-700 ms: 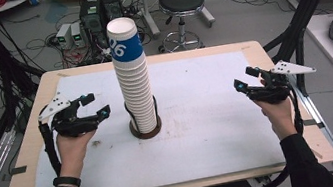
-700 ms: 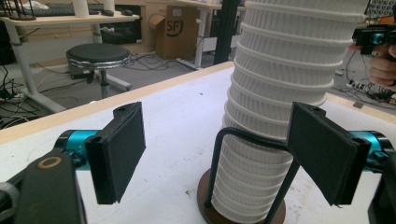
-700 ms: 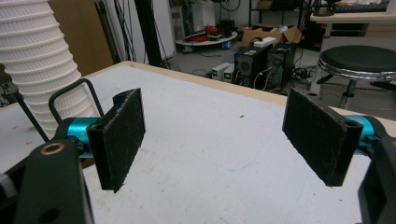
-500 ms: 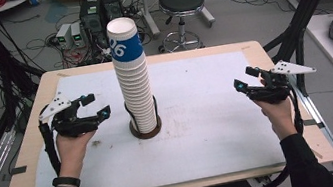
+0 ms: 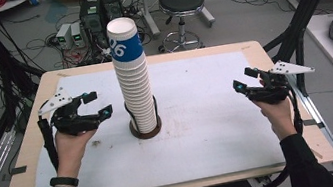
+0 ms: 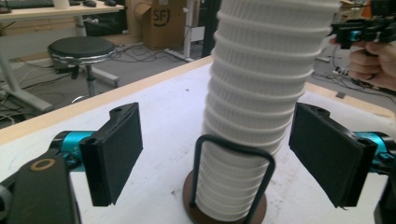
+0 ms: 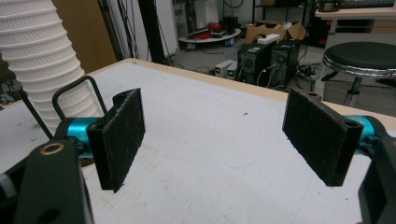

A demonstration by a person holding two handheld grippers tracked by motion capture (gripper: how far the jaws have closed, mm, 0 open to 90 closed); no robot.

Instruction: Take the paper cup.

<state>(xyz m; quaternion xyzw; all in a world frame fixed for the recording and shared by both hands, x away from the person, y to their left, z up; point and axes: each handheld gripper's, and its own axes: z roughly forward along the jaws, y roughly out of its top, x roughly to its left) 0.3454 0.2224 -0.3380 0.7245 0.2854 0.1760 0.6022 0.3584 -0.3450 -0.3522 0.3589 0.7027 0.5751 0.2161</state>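
**Grippers flank the cup stack, jaws spread and empty**

Cups first: a tall stack of white ribbed paper cups [image 5: 133,83], the topmost one banded in blue with white numerals, stands upright near the middle of the white-topped wooden desk [image 5: 212,137]. Its foot sits in a round dark brown base [image 5: 146,129] with thin black wire loops rising around the lowest cups. In the high view the stack leans slightly toward 11 o'clock as it rises.

At 9 o'clock from the stack, near it but apart, the left gripper [image 5: 97,106] is held above the desk in the person's left hand [image 5: 72,144], pointing toward the stack. Its jaws are spread, with nothing between the pads. The left gripper view looks straight at the lower part of the stack [image 6: 252,116], which shows in the gap between the two black pads [image 6: 116,149] but farther off, not touched by either; the wire loop and brown base [image 6: 224,205] sit at 6 o'clock in that view.

At 3 o'clock from the stack, well apart from it, the right gripper [image 5: 245,80] is held in the person's right hand [image 5: 276,114], also pointing inward. Its jaws are spread too, and only bare desk surface [image 7: 210,154] lies between the pads [image 7: 122,135]. In the right gripper view the stack [image 7: 39,56] stands at 10 o'clock, beyond the nearer pad.

Behind the desk, at 12 o'clock on the floor, stand a black round stool [image 5: 182,5] and some computer boxes [image 5: 96,13] among cables.
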